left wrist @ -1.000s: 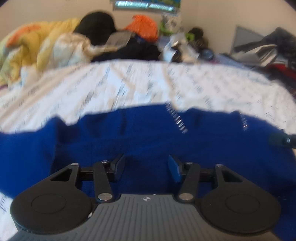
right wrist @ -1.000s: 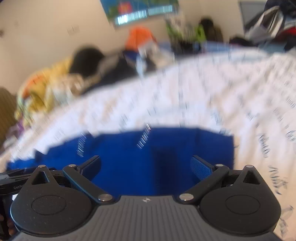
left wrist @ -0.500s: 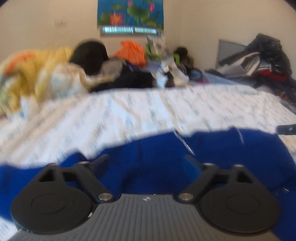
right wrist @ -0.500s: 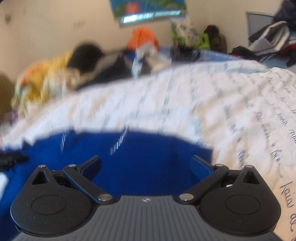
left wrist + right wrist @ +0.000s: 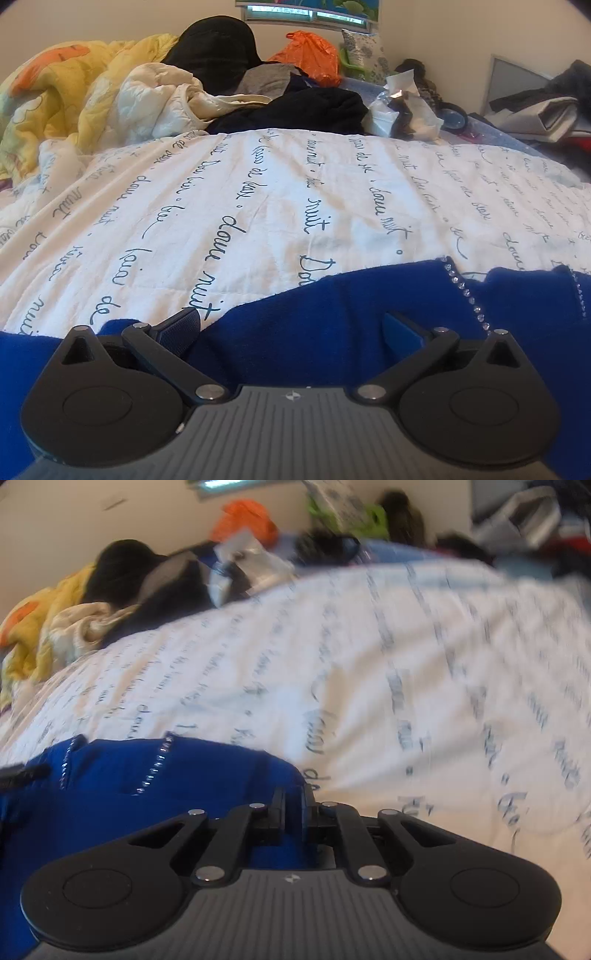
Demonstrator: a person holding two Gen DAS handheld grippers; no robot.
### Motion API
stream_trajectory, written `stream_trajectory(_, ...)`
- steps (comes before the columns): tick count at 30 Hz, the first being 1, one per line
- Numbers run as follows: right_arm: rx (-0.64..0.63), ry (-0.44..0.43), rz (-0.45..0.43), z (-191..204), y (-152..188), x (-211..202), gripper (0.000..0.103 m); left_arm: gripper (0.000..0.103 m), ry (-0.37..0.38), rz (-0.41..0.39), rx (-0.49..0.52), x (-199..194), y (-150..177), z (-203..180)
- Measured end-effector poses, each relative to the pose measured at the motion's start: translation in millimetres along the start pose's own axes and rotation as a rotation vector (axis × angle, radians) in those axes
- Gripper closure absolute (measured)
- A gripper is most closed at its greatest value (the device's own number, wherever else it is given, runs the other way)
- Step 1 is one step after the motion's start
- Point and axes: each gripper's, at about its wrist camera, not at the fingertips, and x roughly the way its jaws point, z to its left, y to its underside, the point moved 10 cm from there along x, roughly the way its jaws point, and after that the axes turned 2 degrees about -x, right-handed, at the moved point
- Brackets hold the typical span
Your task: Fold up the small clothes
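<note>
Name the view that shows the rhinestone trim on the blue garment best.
The left wrist view: the rhinestone trim on the blue garment is sharp, each stone distinct. The right wrist view shows the same trim, but blurred.

Royal-blue garment, rhinestone-trimmed edges, spread on white script-printed quilt

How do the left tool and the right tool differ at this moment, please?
The left tool stands wide and is still opening, with nothing pinched; the right tool is shut on an edge of the blue garment. The left view is sharp, the right view blurred. Both hang low over the same garment on the white bedcover.
</note>
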Motion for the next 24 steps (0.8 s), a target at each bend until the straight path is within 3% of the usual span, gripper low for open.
stream_trajectory(2,0.018,-0.001,-0.059,-7,-5,-13,0.098,0.000,0.004,-0.003,0.000,-1,0,1)
stream_trajectory(6,0.067,0.034,0.027,-29,20,8,0.098,0.000,-0.001,-0.002,-0.006,-1,-1,0)
stream_trajectory(9,0.075,0.051,-0.011,-26,25,11,0.095,0.000,-0.009,0.001,-0.008,2,-3,-1)
stream_trajectory(12,0.131,0.101,0.007,-24,23,5,0.081,0.000,-0.051,0.012,-0.008,-4,-3,1)
stream_trajectory(13,0.138,0.128,-0.013,-20,19,-2,0.073,0.008,-0.076,0.020,-0.018,-11,-4,1)
stream_trajectory(14,0.141,0.128,-0.061,-10,15,-13,0.067,0.009,-0.071,0.010,-0.042,-22,-6,-1)
stream_trajectory(15,0.131,0.092,-0.095,5,13,-19,0.063,0.008,-0.019,-0.022,-0.064,-34,-8,-9)
stream_trajectory(17,0.049,-0.012,-0.103,44,13,-17,0.024,0.001,0.059,-0.069,-0.041,-50,-11,-33)
stream_trajectory(19,-0.036,-0.025,-0.045,73,23,2,0.022,0.000,0.071,-0.031,0.036,-41,-5,-54)
stream_trajectory(21,-0.078,0.019,0.024,81,38,26,0.022,0.000,0.042,0.069,0.050,-17,11,-57)
stream_trajectory(22,-0.132,0.059,-0.027,84,42,28,0.020,0.000,0.031,0.012,0.051,-14,10,-53)
stream_trajectory(24,-0.148,0.075,-0.039,86,46,27,0.017,0.000,0.035,0.016,0.025,-10,9,-46)
